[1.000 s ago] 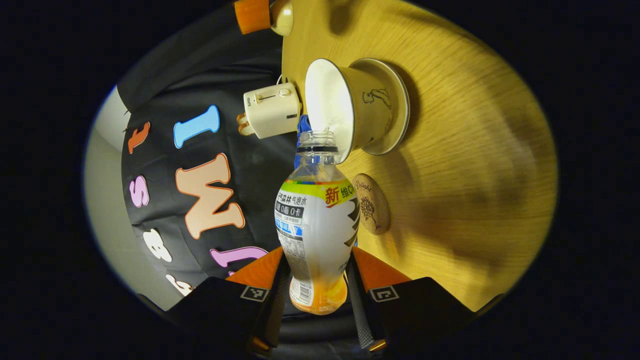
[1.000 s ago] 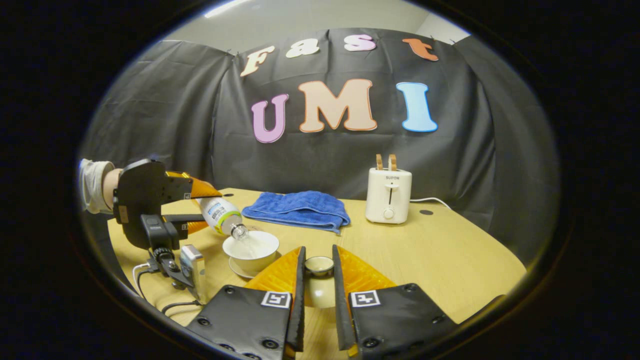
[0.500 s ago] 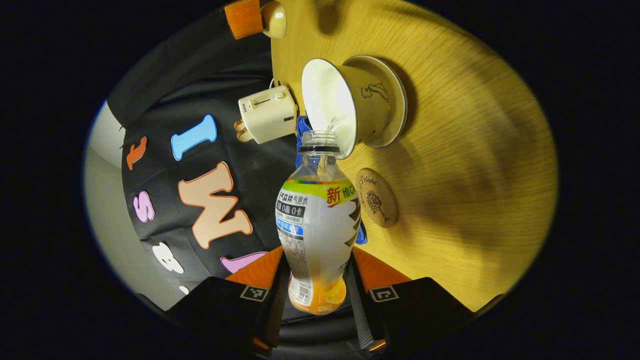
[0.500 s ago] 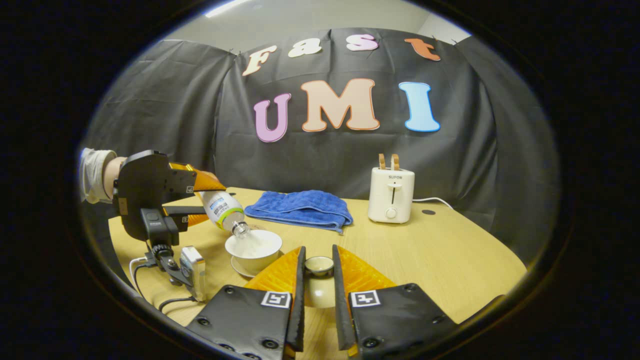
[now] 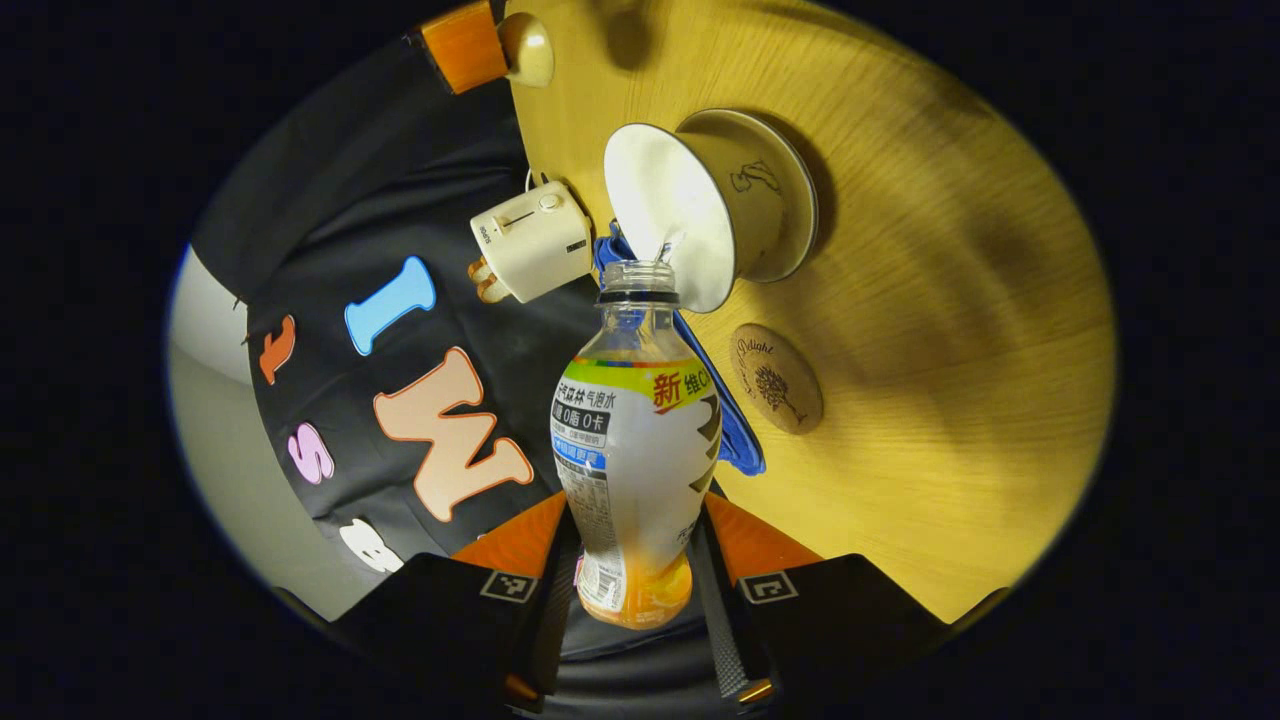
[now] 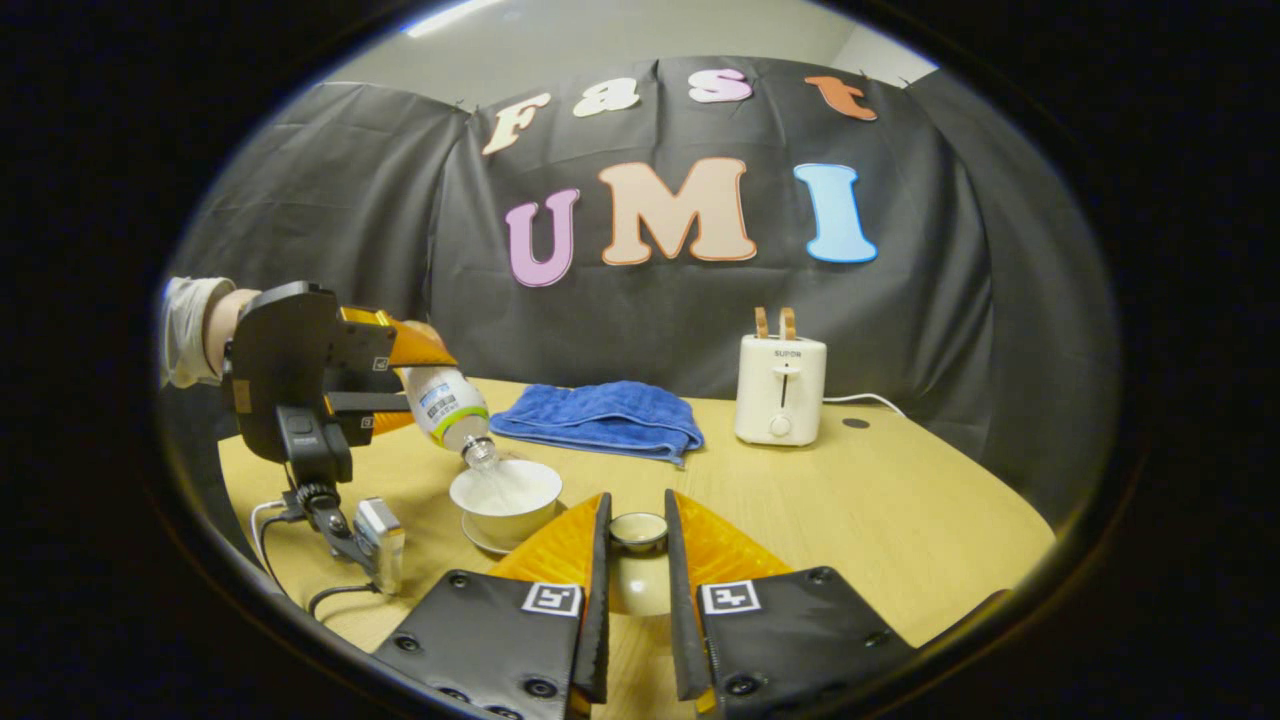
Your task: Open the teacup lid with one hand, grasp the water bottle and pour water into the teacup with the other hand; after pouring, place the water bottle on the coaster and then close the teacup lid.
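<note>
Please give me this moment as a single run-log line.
phase: pouring | left gripper: shut on clear labelled plastic water bottle, tipped over white ceramic teacup | right gripper: holding cream teacup lid | round cork coaster: free

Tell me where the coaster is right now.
In the left gripper view the coaster lies bare on the wooden table, just right of the tilted water bottle and near the teacup, touching neither.

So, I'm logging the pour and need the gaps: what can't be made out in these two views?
- Water level in the teacup: right gripper view, too small; left gripper view, cup seen side-on.
- Blue towel: left gripper view, mostly behind the water bottle.
- Lid: right gripper view, sides covered by the right hand-held gripper.
</note>
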`<state>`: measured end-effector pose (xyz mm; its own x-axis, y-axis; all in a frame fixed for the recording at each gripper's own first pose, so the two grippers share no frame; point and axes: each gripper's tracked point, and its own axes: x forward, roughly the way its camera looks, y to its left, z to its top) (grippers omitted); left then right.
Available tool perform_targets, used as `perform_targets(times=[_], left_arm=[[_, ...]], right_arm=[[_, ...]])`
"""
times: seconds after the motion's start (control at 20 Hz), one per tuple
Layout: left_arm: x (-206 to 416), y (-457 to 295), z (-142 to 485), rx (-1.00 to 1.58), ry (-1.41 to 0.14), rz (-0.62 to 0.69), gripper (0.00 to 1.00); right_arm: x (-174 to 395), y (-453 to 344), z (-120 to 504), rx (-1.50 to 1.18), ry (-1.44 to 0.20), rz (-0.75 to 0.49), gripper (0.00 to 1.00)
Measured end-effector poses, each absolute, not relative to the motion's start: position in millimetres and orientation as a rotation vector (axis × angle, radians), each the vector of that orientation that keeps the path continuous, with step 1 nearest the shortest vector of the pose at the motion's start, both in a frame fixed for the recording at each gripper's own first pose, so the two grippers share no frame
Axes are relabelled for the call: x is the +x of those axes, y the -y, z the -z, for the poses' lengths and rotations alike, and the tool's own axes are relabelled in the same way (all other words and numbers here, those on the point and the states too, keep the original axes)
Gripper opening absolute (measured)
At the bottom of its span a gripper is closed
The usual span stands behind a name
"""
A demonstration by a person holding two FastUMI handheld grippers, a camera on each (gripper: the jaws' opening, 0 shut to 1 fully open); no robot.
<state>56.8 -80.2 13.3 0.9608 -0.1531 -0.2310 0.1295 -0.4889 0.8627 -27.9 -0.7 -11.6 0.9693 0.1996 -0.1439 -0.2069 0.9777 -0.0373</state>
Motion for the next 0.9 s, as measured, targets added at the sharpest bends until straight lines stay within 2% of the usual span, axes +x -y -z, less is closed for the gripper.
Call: perform_targets(times=[0.9], left_arm=[[56.1,86.4,-25.0,2.246,0.009,0.375,0.58]], right_arm=[[-25.3,13.0,8.8,-0.04,-0.138,-0.186,0.29]])
